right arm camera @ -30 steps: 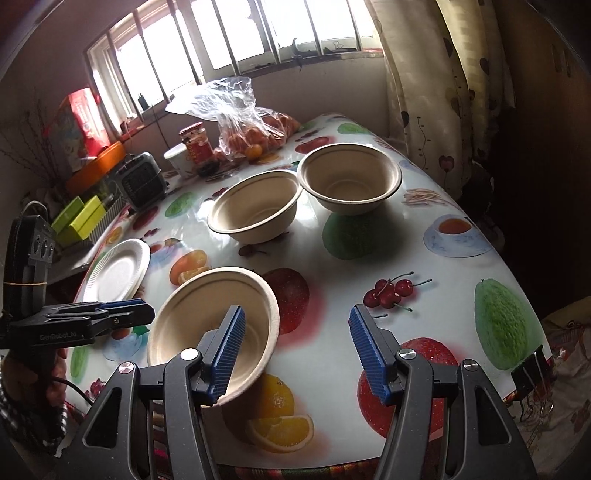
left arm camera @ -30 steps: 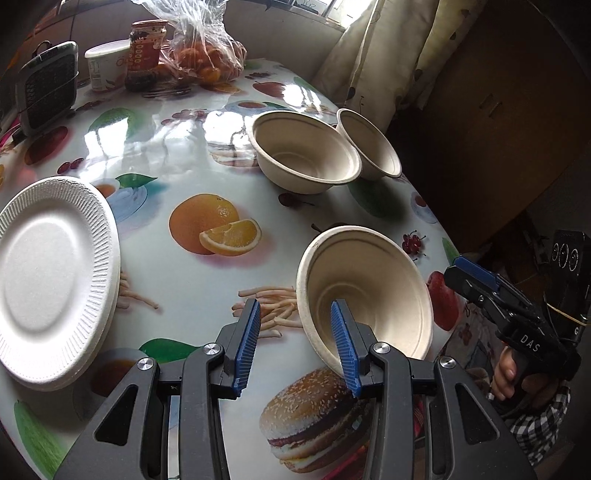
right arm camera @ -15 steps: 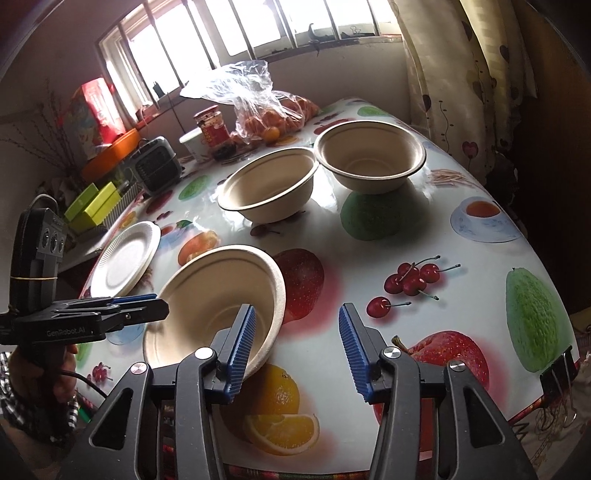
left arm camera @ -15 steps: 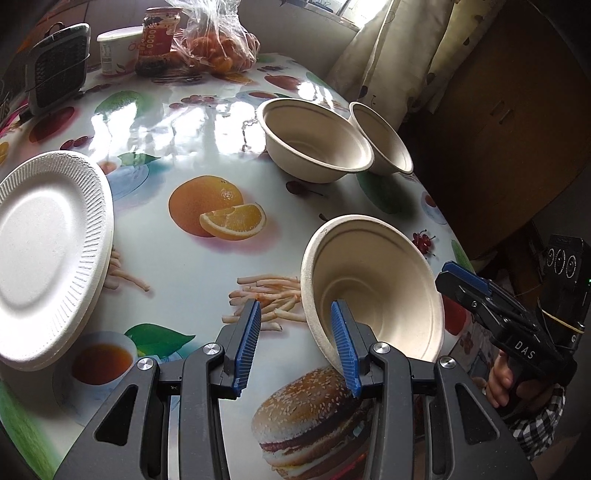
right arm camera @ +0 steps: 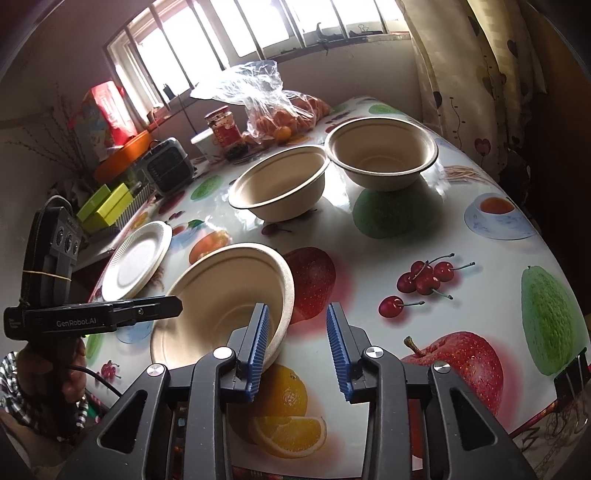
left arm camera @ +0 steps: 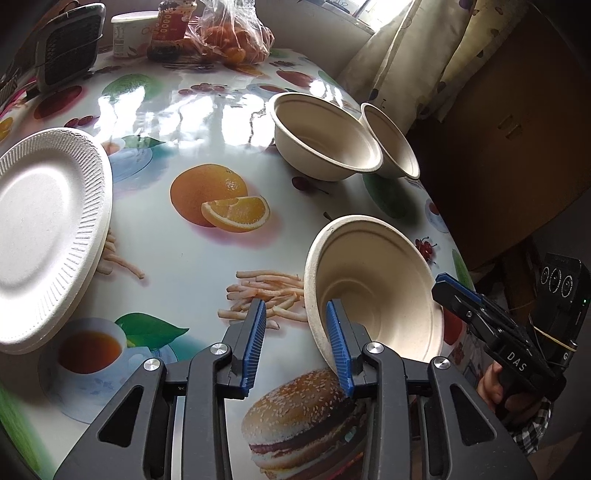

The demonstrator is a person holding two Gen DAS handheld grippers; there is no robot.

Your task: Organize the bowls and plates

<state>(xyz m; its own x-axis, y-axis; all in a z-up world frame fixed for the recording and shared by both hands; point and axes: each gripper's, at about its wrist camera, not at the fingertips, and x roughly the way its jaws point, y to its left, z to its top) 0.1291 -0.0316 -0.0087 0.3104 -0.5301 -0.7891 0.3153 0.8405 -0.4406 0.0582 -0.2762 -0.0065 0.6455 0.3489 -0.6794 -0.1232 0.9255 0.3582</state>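
A beige paper bowl (left arm camera: 373, 284) sits near the table's front edge, tilted; it also shows in the right wrist view (right arm camera: 221, 295). My left gripper (left arm camera: 295, 343) is open, its right finger inside the bowl's near rim. My right gripper (right arm camera: 299, 347) is open, its left finger inside the bowl's rim on the other side. Two more beige bowls (left arm camera: 325, 142) (left arm camera: 391, 142) stand side by side farther back, seen too in the right wrist view (right arm camera: 280, 184) (right arm camera: 382, 153). A stack of white paper plates (left arm camera: 44, 229) lies at the left (right arm camera: 136, 258).
A bag of oranges (right arm camera: 277, 110), a red jar (right arm camera: 223, 129), a white cup (left arm camera: 127, 33) and a small black heater (right arm camera: 166, 170) stand at the table's far end. The fruit-print tablecloth (left arm camera: 207, 129) covers the table. A curtain (right arm camera: 480, 74) hangs at the right.
Both grippers have closed in on the near bowl and narrowed their jaws a little. The bowl has tipped up slightly. The left view has shifted forward over the table.
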